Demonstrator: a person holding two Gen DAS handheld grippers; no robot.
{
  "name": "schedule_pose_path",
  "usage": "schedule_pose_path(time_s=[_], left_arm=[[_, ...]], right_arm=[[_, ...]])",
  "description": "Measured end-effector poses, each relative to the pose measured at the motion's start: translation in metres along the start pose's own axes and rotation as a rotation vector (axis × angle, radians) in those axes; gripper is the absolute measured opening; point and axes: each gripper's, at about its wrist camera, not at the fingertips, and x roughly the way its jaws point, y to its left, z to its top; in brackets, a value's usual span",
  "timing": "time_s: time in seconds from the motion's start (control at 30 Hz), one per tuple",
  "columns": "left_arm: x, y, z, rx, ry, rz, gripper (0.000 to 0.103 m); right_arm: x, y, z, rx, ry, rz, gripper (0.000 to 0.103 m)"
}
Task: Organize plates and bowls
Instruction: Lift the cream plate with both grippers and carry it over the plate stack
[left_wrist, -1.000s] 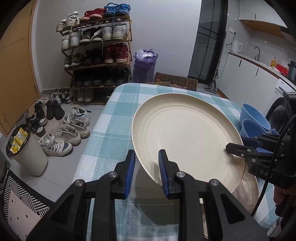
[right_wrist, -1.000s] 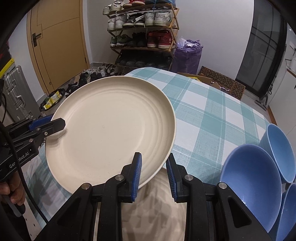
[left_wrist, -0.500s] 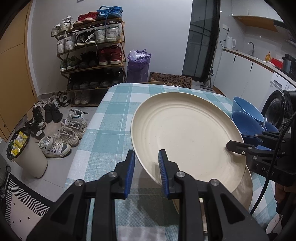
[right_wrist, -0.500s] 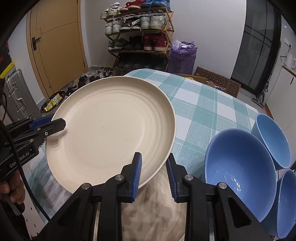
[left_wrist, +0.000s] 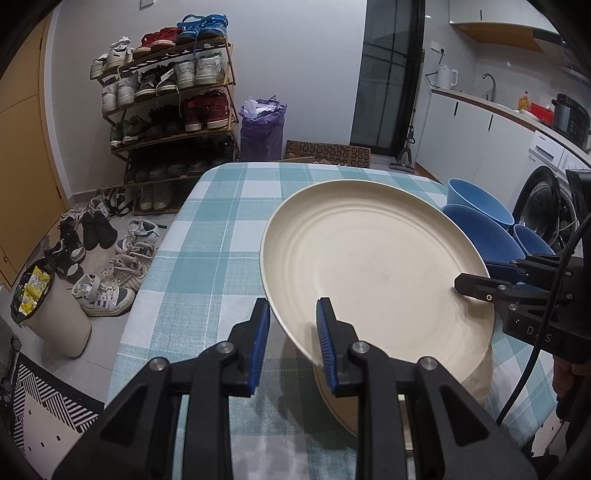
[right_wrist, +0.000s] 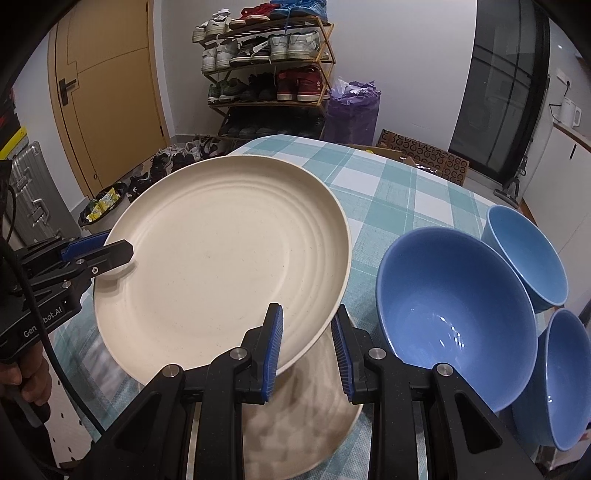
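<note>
In the left wrist view, the left gripper (left_wrist: 291, 332) clamped the near rim of a cream plate (left_wrist: 373, 266) held above the checked table (left_wrist: 221, 240). In the right wrist view, the right gripper (right_wrist: 306, 339) pinched the plate's opposite rim, beside three blue bowls (right_wrist: 454, 295); another plate (right_wrist: 314, 417) lay underneath.

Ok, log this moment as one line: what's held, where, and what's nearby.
held: cream plate | by: left gripper and right gripper, both shut on rim | position: above second plate | nearby: blue bowls
</note>
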Motion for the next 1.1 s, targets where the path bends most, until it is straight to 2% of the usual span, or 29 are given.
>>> schedule_pose_path(time_s=[1.1], left_arm=[[-0.003,-0.021,-0.022,0.049,0.034,-0.021,0.024]], right_arm=[[-0.020,-0.004,-0.025,0.028,0.005,-0.021,0.027]])
